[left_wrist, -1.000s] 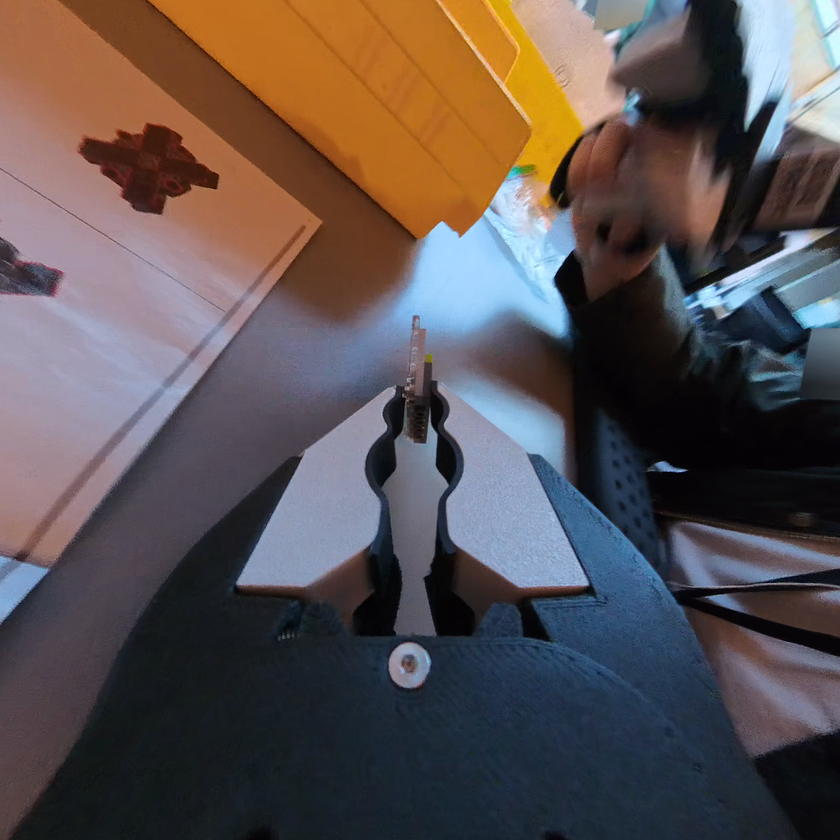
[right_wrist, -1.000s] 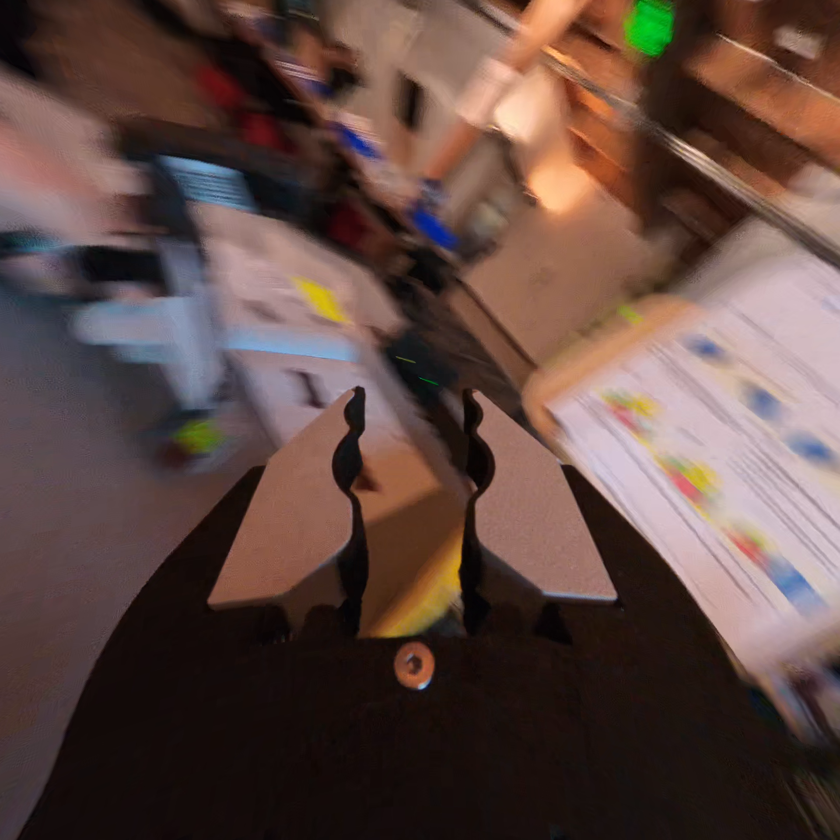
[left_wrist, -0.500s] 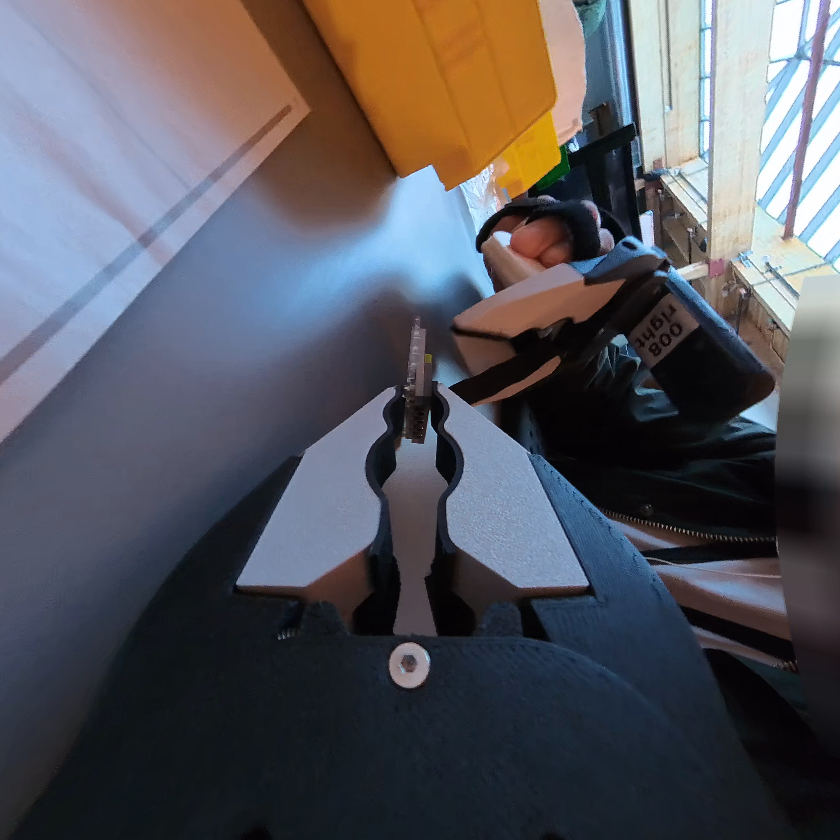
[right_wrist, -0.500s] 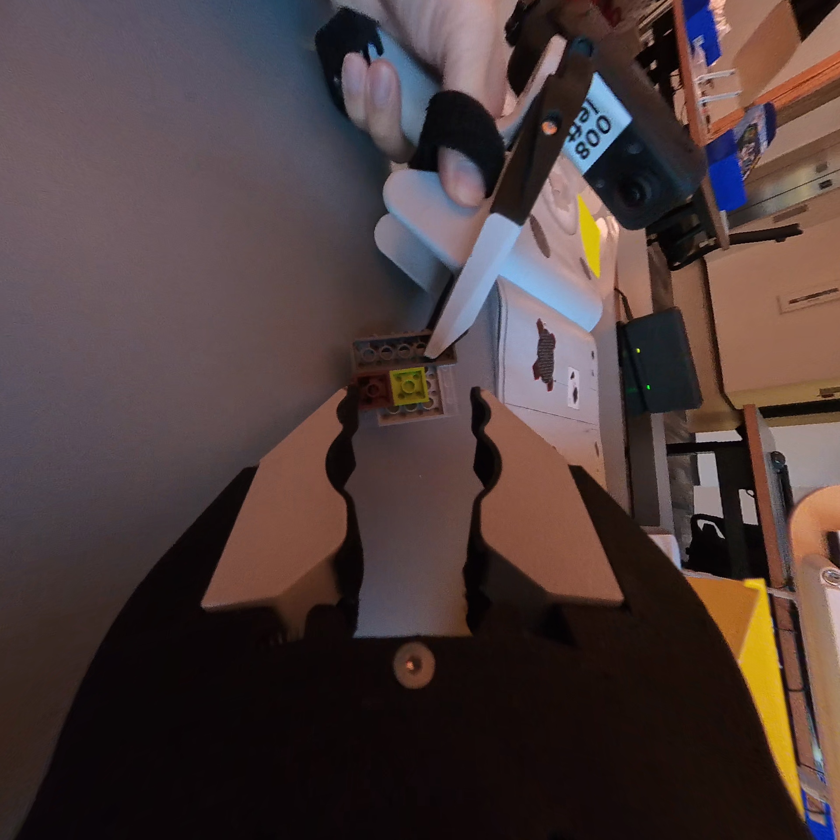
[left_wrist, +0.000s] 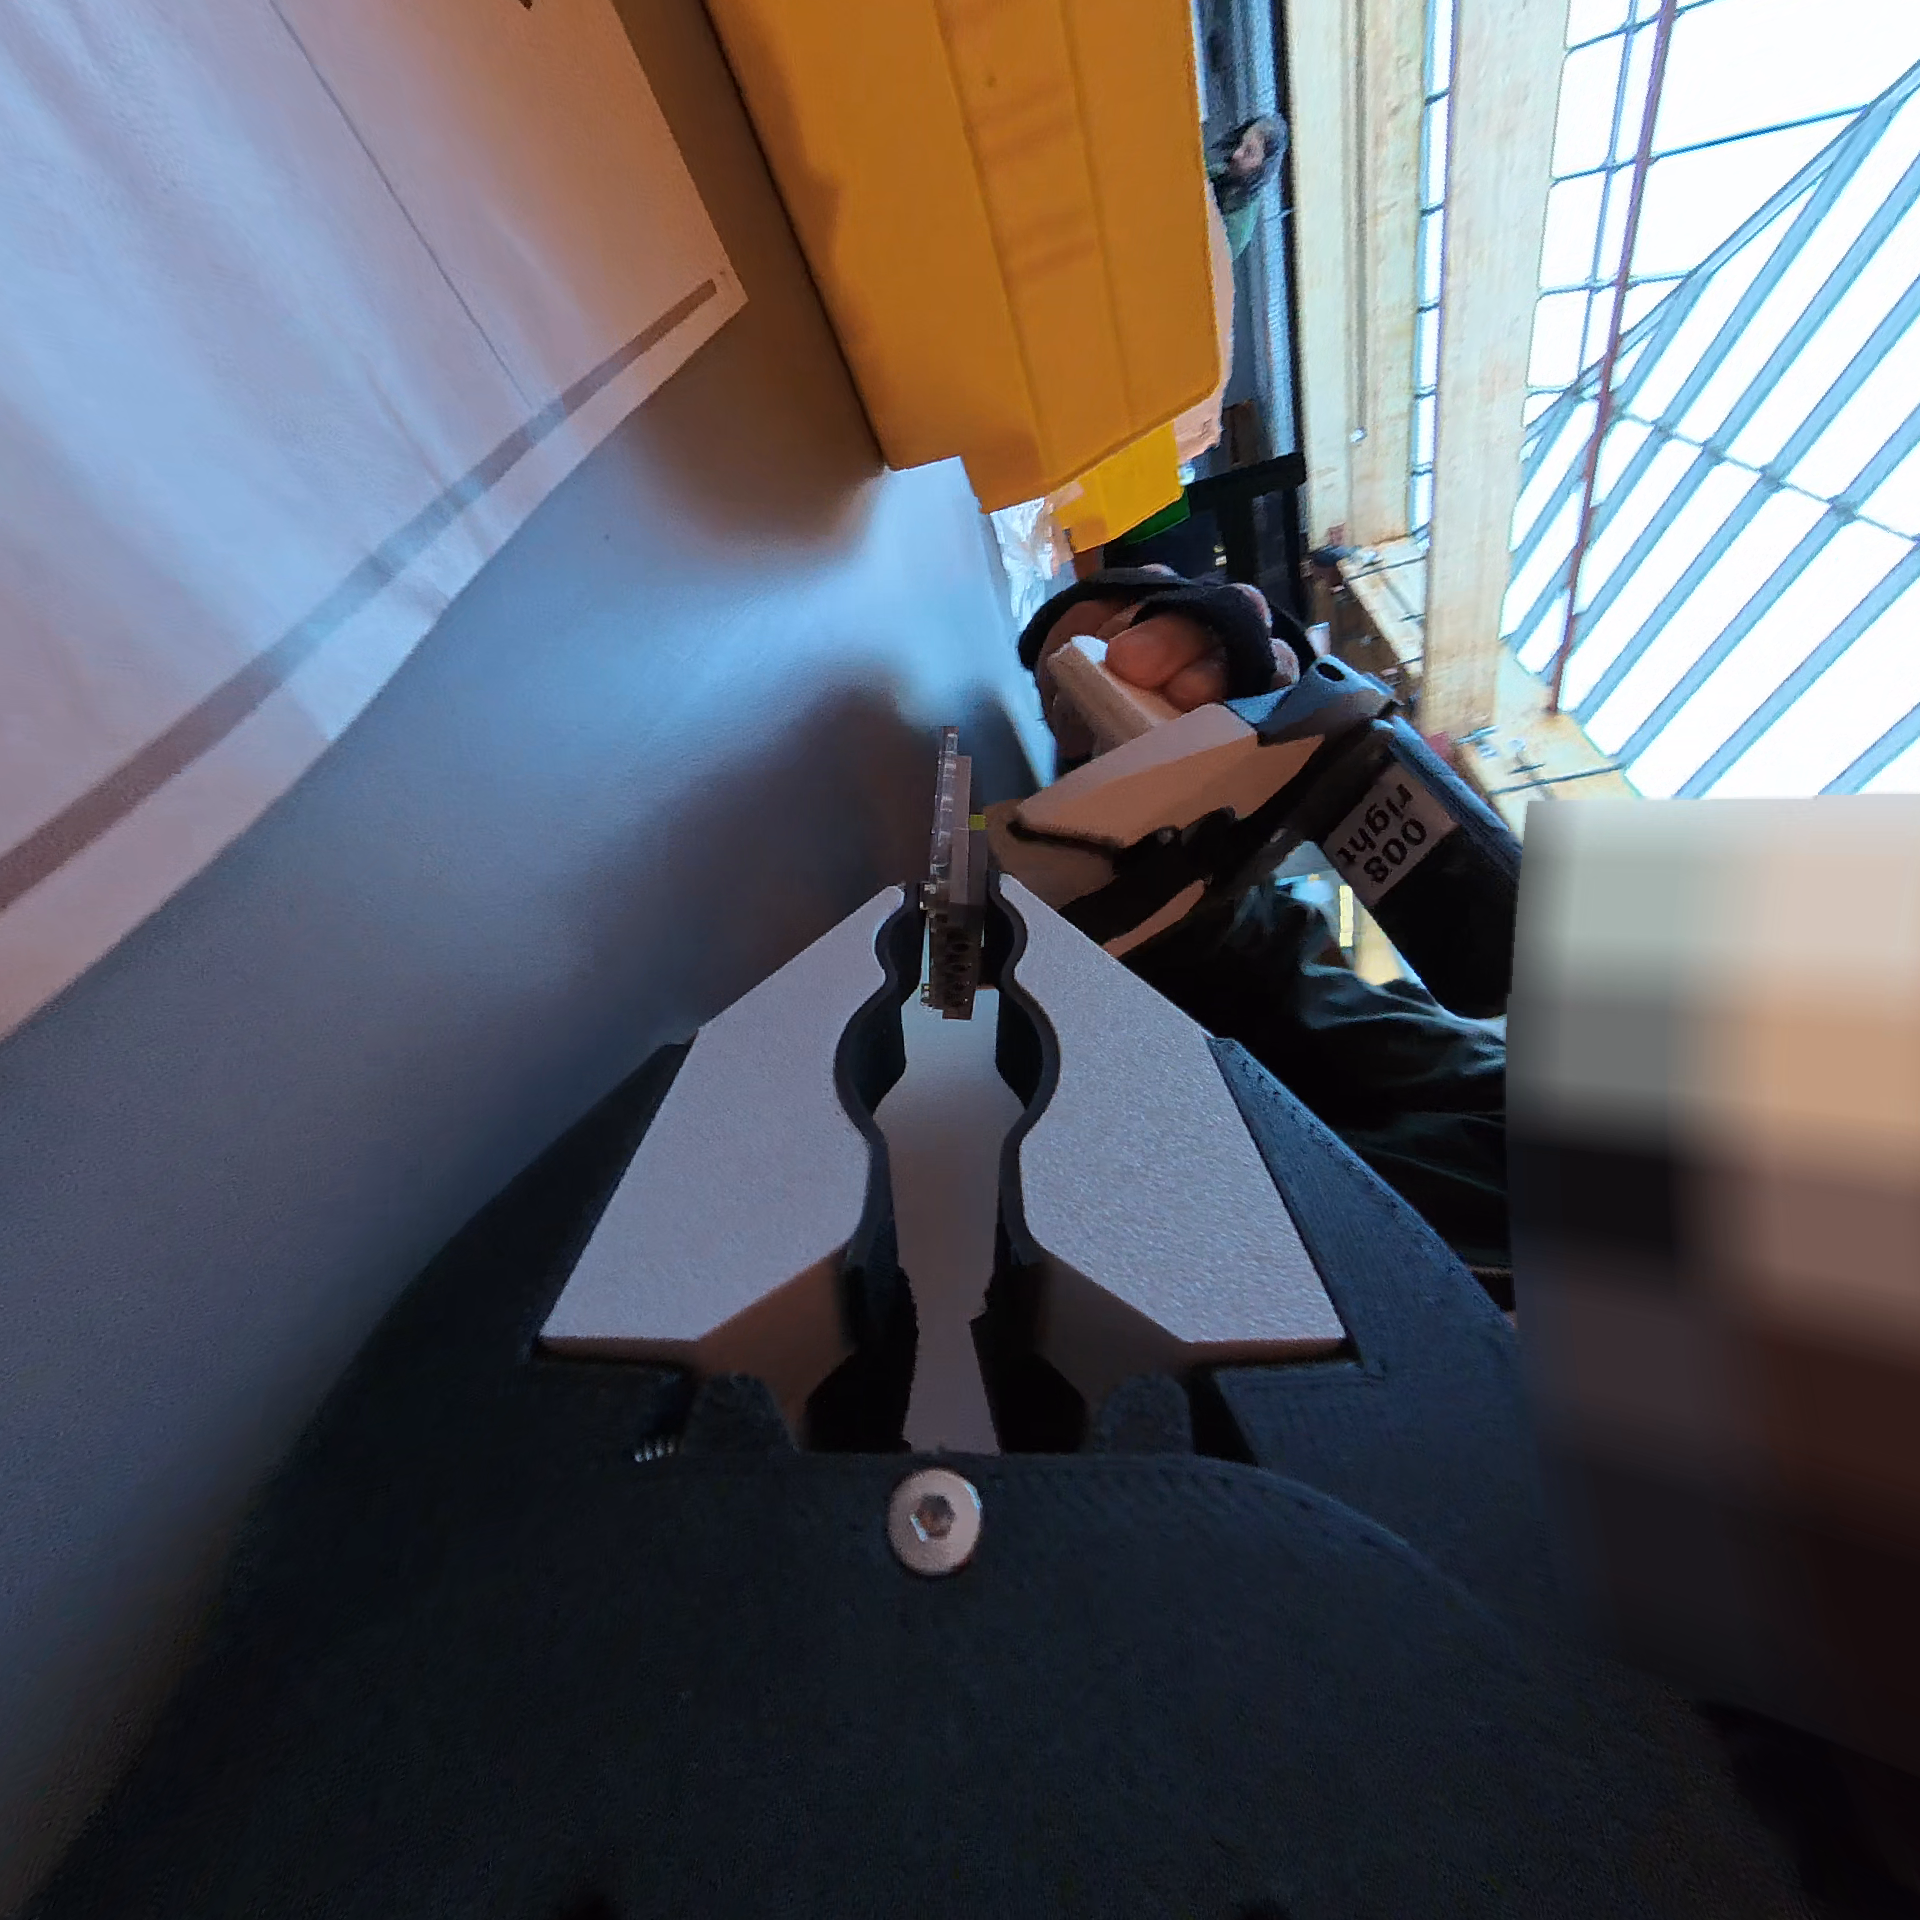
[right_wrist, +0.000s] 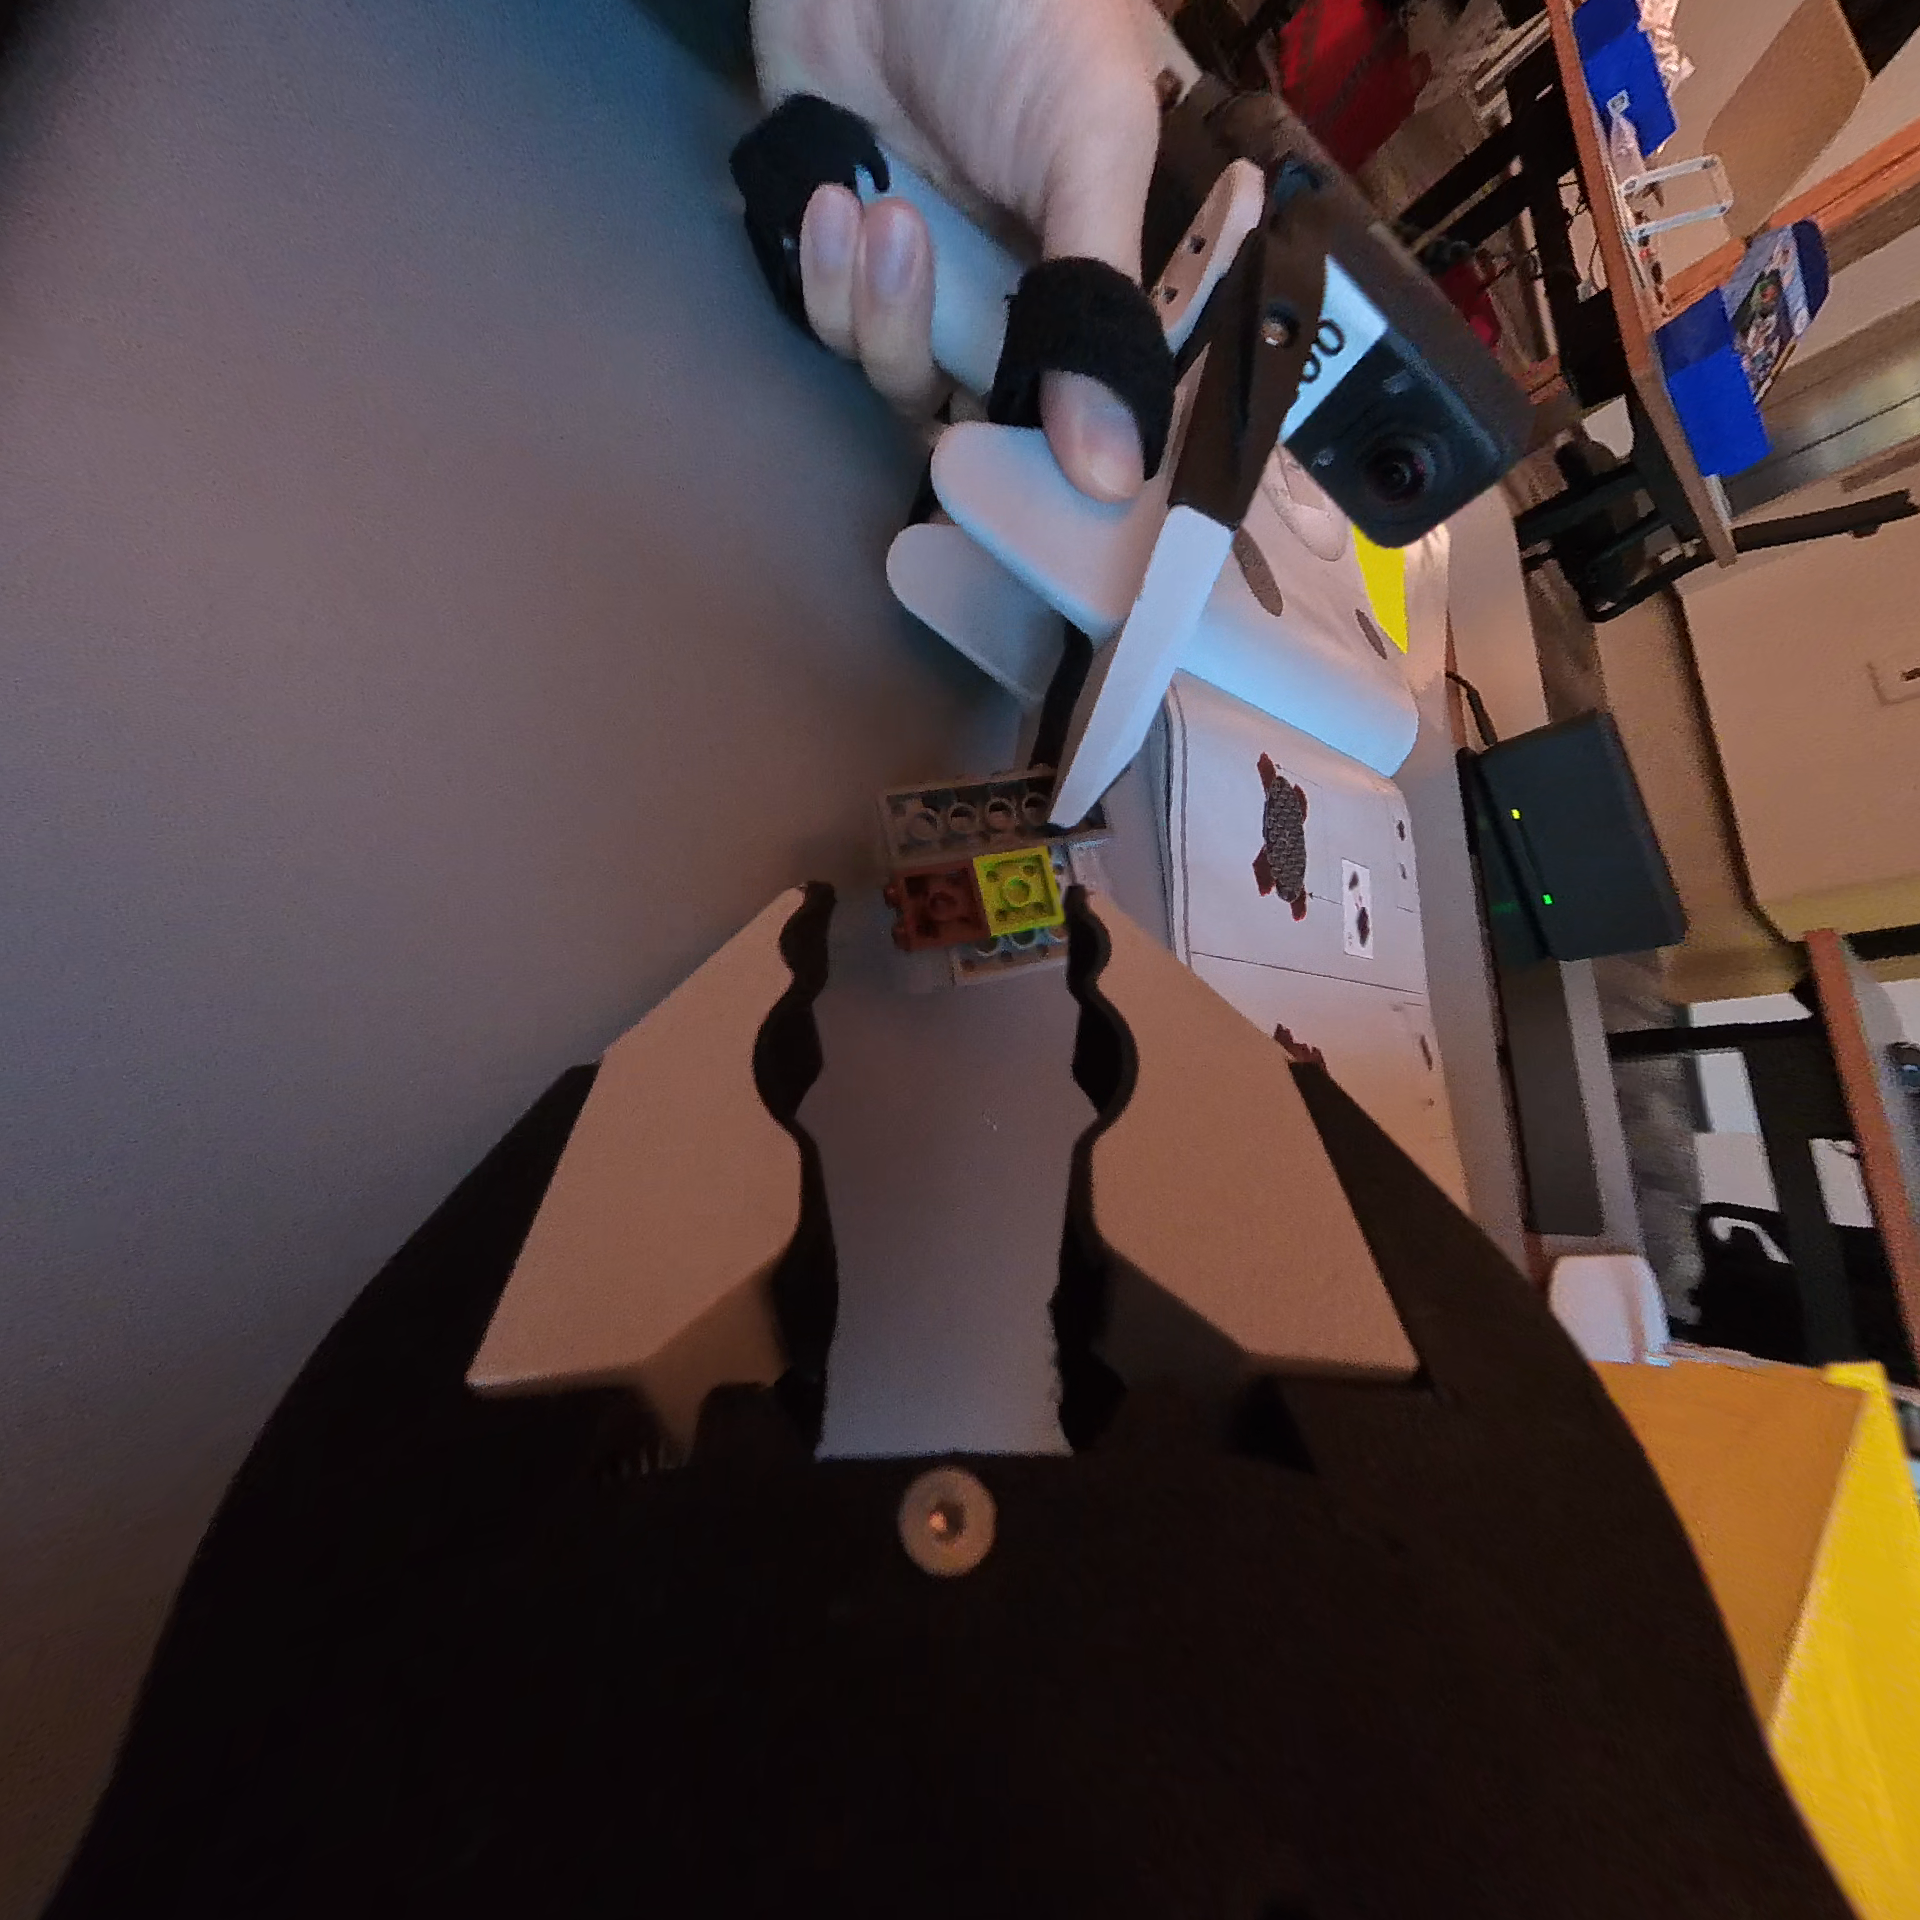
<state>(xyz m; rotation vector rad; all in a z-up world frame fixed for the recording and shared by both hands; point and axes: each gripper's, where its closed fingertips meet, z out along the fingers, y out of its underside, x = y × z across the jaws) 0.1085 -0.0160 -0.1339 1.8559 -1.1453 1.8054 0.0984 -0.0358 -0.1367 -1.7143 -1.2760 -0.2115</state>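
While the left gripper (left_wrist: 951, 904) pinches the edge of the small brick stack (right_wrist: 982, 878) above the grey table (right_wrist: 416, 623), the right gripper (right_wrist: 940, 914), jaws apart and empty beside the stack, should likely approach squarely.

a grey table (left_wrist: 582, 790) under bright barred windows (left_wrist: 1714, 364), with wooden shelving (right_wrist: 1704, 343) across the room.

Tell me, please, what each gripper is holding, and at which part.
The left gripper pinches the small brick assembly by one edge of its grey plate. The right gripper is open and holds nothing.
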